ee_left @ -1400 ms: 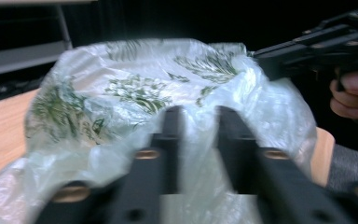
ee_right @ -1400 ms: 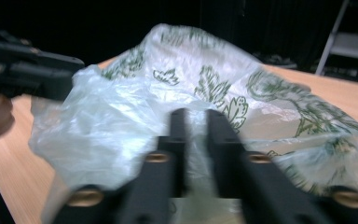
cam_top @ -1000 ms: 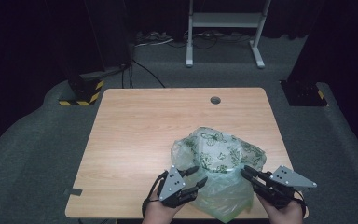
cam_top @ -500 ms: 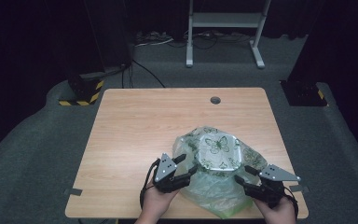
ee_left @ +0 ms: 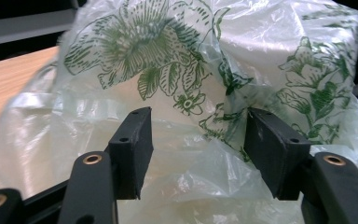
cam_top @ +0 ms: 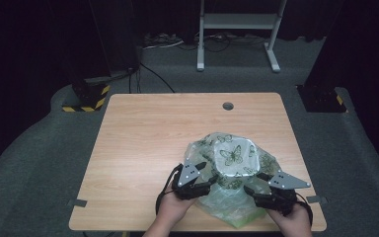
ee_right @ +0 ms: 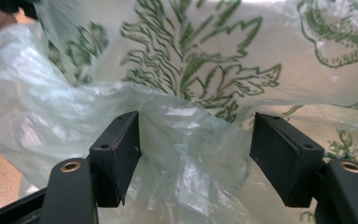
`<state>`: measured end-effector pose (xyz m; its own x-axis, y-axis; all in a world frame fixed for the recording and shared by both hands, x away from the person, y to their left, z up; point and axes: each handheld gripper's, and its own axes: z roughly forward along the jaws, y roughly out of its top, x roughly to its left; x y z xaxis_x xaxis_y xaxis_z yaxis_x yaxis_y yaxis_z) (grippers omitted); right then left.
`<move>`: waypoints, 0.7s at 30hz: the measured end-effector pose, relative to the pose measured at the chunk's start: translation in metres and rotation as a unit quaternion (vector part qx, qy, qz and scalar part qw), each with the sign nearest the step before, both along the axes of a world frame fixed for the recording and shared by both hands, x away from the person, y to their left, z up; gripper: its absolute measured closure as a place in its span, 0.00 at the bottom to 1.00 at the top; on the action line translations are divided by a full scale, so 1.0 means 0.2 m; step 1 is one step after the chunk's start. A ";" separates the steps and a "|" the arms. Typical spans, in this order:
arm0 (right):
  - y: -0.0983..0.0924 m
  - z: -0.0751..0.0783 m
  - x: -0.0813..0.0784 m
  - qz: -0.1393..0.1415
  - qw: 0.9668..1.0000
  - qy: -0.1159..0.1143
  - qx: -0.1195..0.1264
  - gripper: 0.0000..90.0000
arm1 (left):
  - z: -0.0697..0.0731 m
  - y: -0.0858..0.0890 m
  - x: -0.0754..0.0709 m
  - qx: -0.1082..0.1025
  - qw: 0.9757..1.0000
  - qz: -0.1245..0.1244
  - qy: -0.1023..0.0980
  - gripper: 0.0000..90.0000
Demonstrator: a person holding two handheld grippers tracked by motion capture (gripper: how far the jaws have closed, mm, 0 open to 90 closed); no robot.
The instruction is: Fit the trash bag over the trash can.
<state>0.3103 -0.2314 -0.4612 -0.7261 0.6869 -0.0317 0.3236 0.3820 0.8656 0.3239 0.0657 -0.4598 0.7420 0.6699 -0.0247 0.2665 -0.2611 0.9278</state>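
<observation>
A translucent plastic bag [cam_top: 232,158] printed with green butterflies and flowers lies crumpled on the front right of the wooden table [cam_top: 148,143]. My left gripper [cam_top: 206,174] sits at the bag's near left edge and my right gripper [cam_top: 255,183] at its near right edge. In the left gripper view the bag [ee_left: 168,56] bulges ahead, and the left gripper [ee_left: 198,126] stands open with loose film between the jaws. In the right gripper view the bag [ee_right: 214,60] is close, and the right gripper [ee_right: 196,126] stands open around a fold of film. Both grippers' jaws have just been opening.
A round cable hole [cam_top: 228,105] sits near the table's far edge. Behind the table stand a white metal frame [cam_top: 237,29], a black post on a yellow-striped base [cam_top: 86,101] at the left and a dark base [cam_top: 321,98] at the right. The floor is grey carpet.
Both hands have sunk toward the table. The bag, held bunched up a second ago, has settled and spread out. The jaws of both grippers have opened off the film.
</observation>
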 end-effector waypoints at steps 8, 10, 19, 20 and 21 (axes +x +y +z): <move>-0.23 0.11 -0.12 -0.030 0.997 -0.019 0.068 0.32 | 0.10 0.15 -0.06 -0.038 0.998 0.033 -0.036 0.45; -0.30 0.16 -0.14 -0.050 0.994 -0.039 0.091 0.32 | 0.13 0.21 -0.03 -0.044 0.996 0.060 -0.043 0.46; -0.25 0.10 0.14 -0.136 0.990 -0.040 0.027 0.32 | 0.07 0.13 0.26 0.034 0.994 0.105 0.008 0.47; -0.23 0.07 0.18 -0.134 0.990 -0.030 0.021 0.33 | 0.06 0.11 0.27 0.036 0.994 0.102 0.013 0.47; -0.21 0.04 0.21 -0.132 0.991 -0.019 0.019 0.32 | 0.05 0.09 0.28 0.038 0.995 0.096 0.013 0.46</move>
<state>0.3521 -0.2740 -0.4528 -0.5190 0.8544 -0.0254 0.3754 0.2545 0.8912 0.3803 0.0841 -0.4491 0.5993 0.8004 0.0148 0.3420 -0.2727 0.8993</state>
